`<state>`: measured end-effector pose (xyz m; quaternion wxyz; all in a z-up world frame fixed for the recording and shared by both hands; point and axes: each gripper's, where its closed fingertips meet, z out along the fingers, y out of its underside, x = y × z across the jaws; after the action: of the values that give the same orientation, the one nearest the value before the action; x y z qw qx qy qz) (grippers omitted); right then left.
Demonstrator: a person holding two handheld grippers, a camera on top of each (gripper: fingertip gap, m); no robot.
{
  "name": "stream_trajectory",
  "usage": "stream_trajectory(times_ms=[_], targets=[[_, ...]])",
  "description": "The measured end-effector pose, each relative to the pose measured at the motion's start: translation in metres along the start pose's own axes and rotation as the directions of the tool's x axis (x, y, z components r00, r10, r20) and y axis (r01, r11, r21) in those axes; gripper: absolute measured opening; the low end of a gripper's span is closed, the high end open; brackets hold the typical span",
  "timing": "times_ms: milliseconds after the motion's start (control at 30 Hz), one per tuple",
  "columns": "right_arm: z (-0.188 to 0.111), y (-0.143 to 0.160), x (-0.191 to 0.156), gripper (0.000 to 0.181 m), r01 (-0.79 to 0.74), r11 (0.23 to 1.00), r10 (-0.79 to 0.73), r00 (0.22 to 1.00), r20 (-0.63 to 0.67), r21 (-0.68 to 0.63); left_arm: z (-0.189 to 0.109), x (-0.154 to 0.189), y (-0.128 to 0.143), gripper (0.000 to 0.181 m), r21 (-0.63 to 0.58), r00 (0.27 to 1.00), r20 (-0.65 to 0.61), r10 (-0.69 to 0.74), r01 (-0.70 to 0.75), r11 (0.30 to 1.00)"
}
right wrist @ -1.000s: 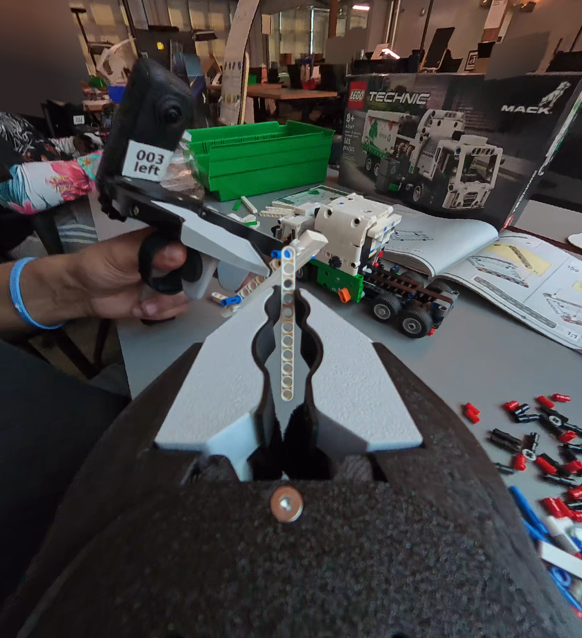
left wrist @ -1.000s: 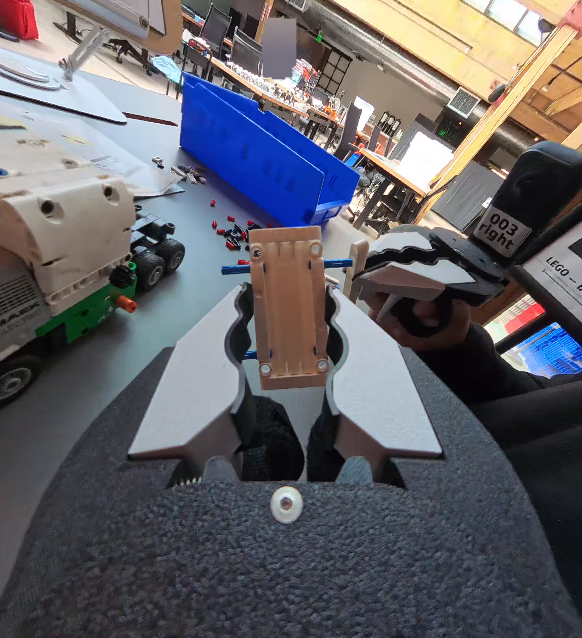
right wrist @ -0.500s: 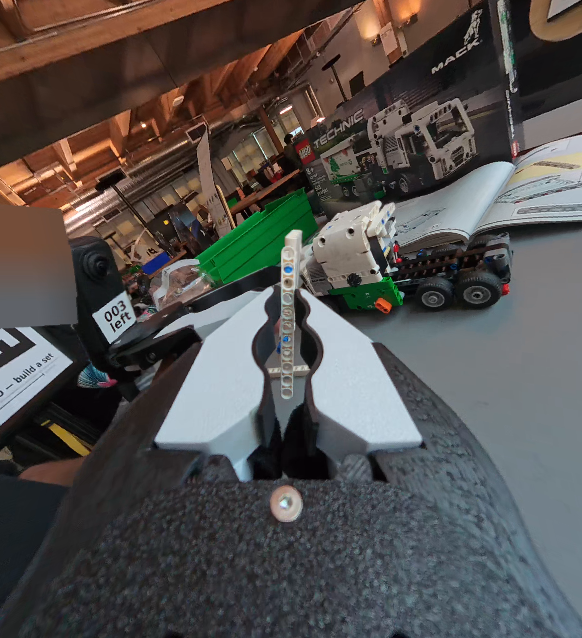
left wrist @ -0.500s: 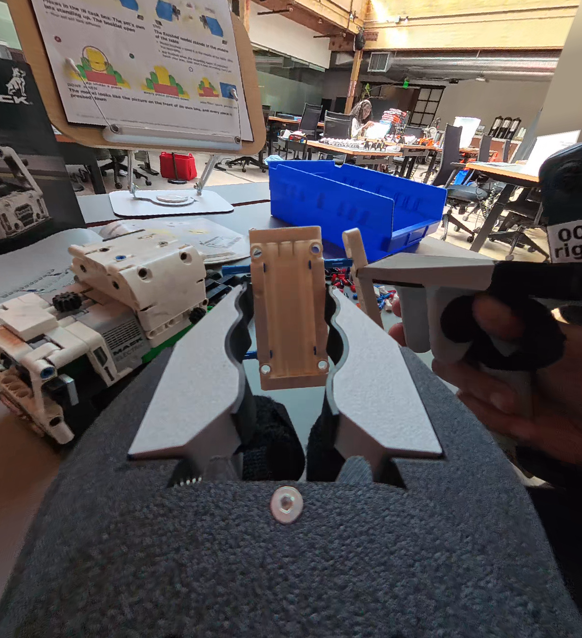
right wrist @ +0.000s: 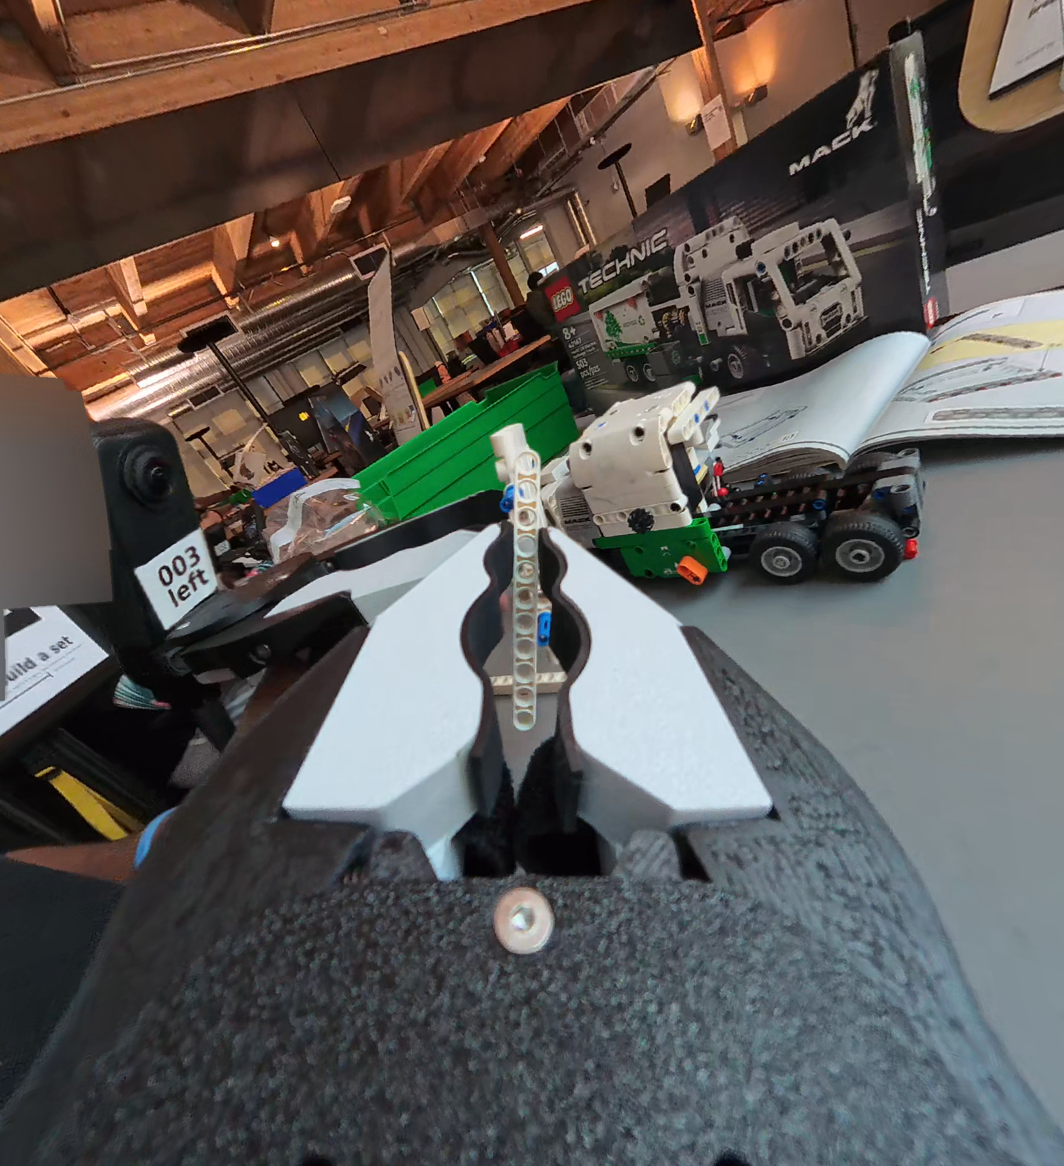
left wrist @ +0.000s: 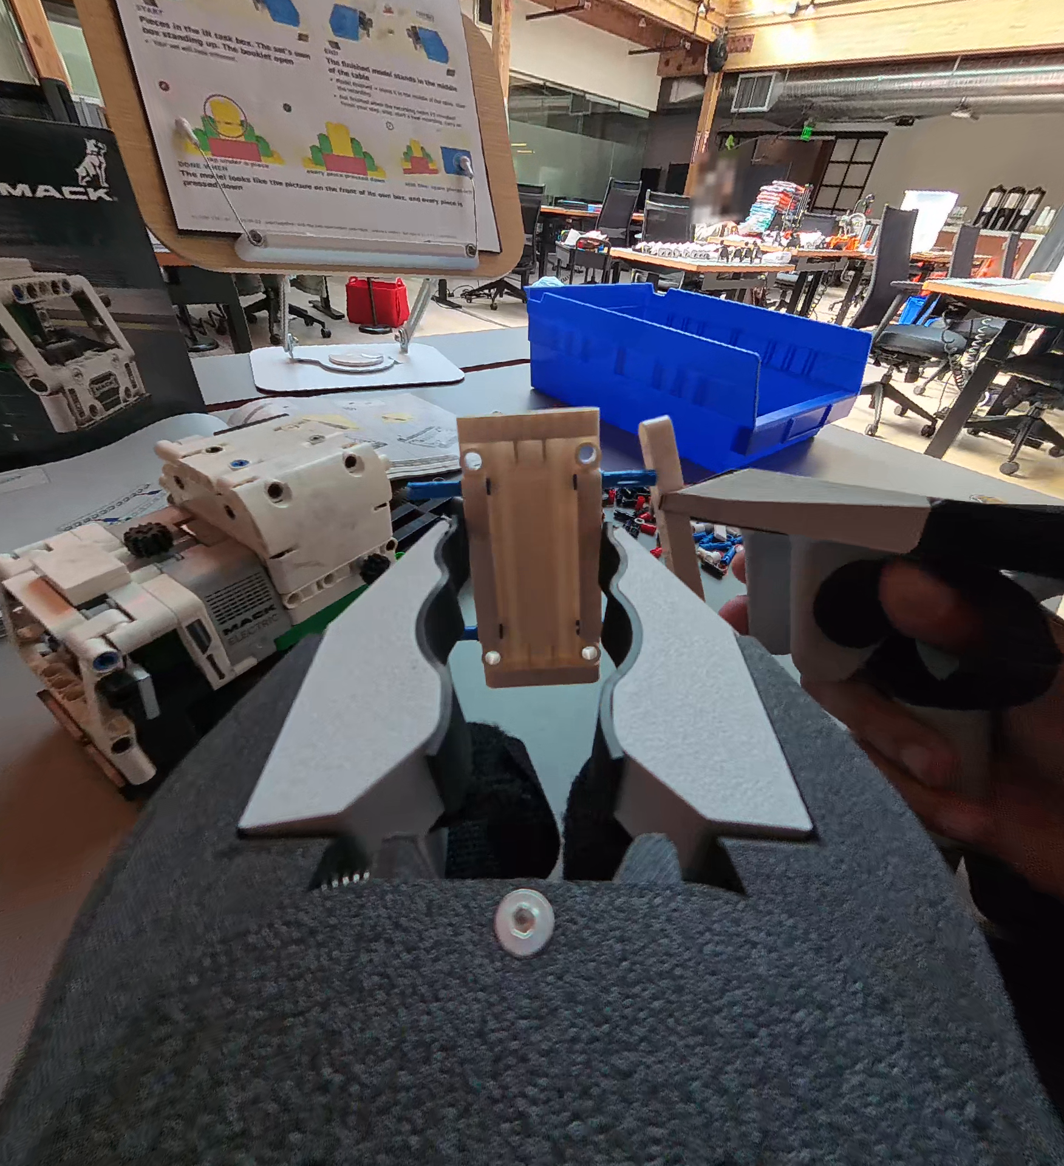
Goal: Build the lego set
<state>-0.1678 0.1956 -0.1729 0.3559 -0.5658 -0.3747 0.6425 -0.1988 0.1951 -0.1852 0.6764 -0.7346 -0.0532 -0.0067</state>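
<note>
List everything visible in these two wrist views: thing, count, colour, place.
panel piece: 1, tan, clamped in left gripper
blue axle: 1, through the panel piece
holed beam: 1, white, clamped in right gripper
truck model: 1, white, green and black, on table
set box: 1, black, behind truck model
instruction booklet: 1, open, beside set box
blue bin: 1, far table side
green bin: 1, behind holed beam
loose pins: many, red, blue, black, before blue bin
instruction stand: 1, wooden, upright
left gripper: 1, grey, shut
right gripper: 1, grey, shut
</note>
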Motion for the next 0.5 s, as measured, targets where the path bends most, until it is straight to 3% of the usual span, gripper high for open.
stream_trajectory(times_ms=[167, 500], targets=[[0.0001, 0.0001, -0.0023, 0.007, 0.114, 0.994, -0.113, 0.993, -0.036, 0.001, 0.0021, -0.0003, 0.0023, 0.04, -0.017, 1.0, -0.008, -0.019, 0.019, 1.0], [-0.0029, -0.002, -0.0014, 0.007, 0.119, 0.993, -0.118, 0.992, -0.042, 0.012, 0.003, 0.0037, 0.0035, 0.04, -0.024, 1.0, -0.009, 0.008, -0.009, 1.0]])
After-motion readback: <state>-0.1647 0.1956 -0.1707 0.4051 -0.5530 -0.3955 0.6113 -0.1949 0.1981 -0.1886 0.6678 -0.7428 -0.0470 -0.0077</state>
